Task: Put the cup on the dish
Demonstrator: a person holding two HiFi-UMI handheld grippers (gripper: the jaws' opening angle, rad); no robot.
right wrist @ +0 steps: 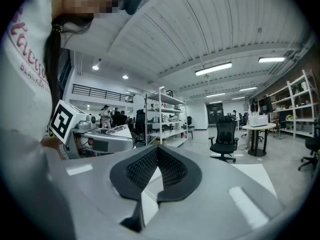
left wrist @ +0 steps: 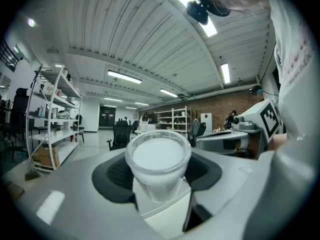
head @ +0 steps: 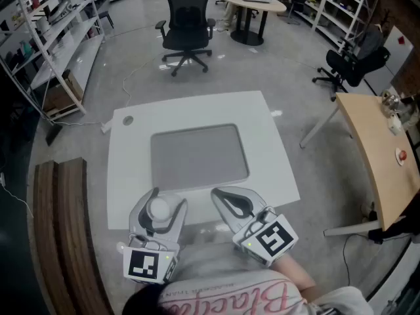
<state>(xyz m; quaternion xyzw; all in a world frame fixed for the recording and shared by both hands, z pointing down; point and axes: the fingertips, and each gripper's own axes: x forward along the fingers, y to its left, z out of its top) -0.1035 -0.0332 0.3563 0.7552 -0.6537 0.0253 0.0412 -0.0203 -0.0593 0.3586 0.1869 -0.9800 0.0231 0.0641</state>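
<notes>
A small white cup (head: pixel 158 209) sits between the jaws of my left gripper (head: pixel 157 201), whose black pads press on both its sides. In the left gripper view the cup (left wrist: pixel 157 159) stands upright, its rim towards the camera, with the left gripper (left wrist: pixel 157 178) closed round its body. My right gripper (head: pixel 223 194) is beside it, shut and empty, and its pads meet in the right gripper view (right wrist: pixel 156 155). Both grippers hover at the near edge of the white table (head: pixel 131 176) and tilt upward. A grey rectangular tray (head: pixel 199 155) lies in the table's middle. No other dish is in view.
A small round grey mark (head: pixel 128 119) sits at the table's far left corner. A wooden bench (head: pixel 65 235) runs along the left and a wooden desk (head: pixel 380 156) stands at the right. A black office chair (head: pixel 188 25) is beyond the table.
</notes>
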